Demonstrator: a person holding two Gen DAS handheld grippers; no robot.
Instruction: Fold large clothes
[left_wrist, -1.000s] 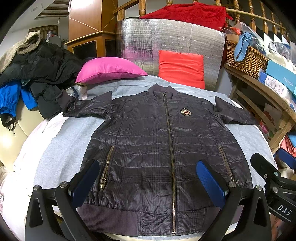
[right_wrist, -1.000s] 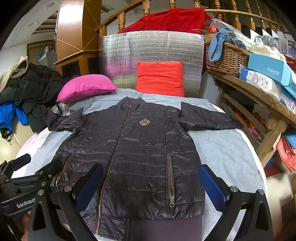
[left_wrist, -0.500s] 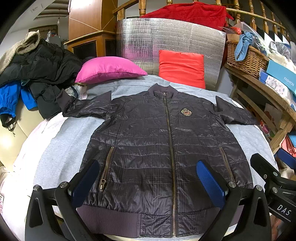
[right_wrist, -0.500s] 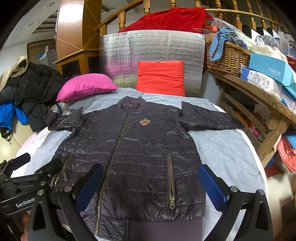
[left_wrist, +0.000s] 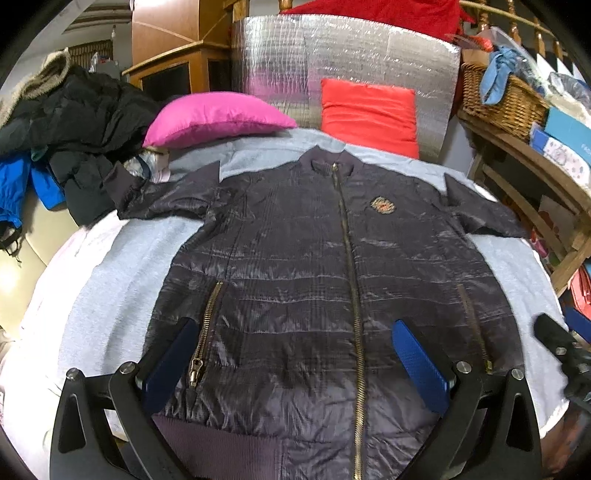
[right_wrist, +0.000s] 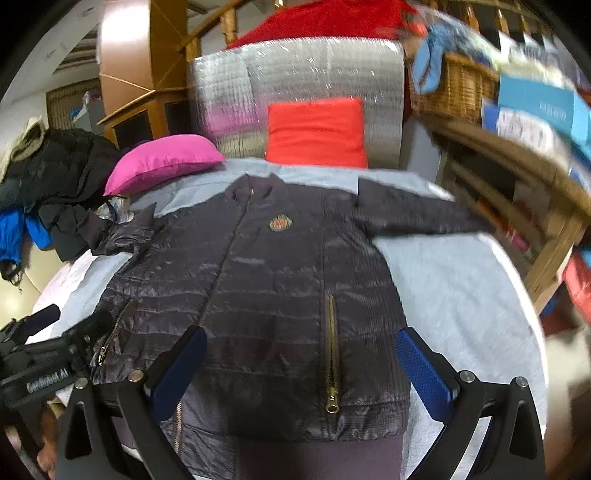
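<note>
A dark quilted zip jacket (left_wrist: 314, 280) lies flat and face up on a grey sheet, sleeves spread to both sides, collar at the far end. It also shows in the right wrist view (right_wrist: 266, 288). My left gripper (left_wrist: 295, 347) is open and empty, above the jacket's lower hem on the left half. My right gripper (right_wrist: 301, 354) is open and empty, above the hem near the right pocket zip (right_wrist: 332, 362). Each gripper shows at the edge of the other's view.
A pink pillow (left_wrist: 218, 118) and a red cushion (left_wrist: 369, 114) lie beyond the collar against a silver foil pad (left_wrist: 343, 74). Dark and blue clothes (left_wrist: 62, 140) are piled at the left. A wooden shelf with a wicker basket (left_wrist: 502, 99) stands at the right.
Both grippers have moved forward and lower towards the jacket; the right wrist view is blurred and has swung. The jacket has not moved.
</note>
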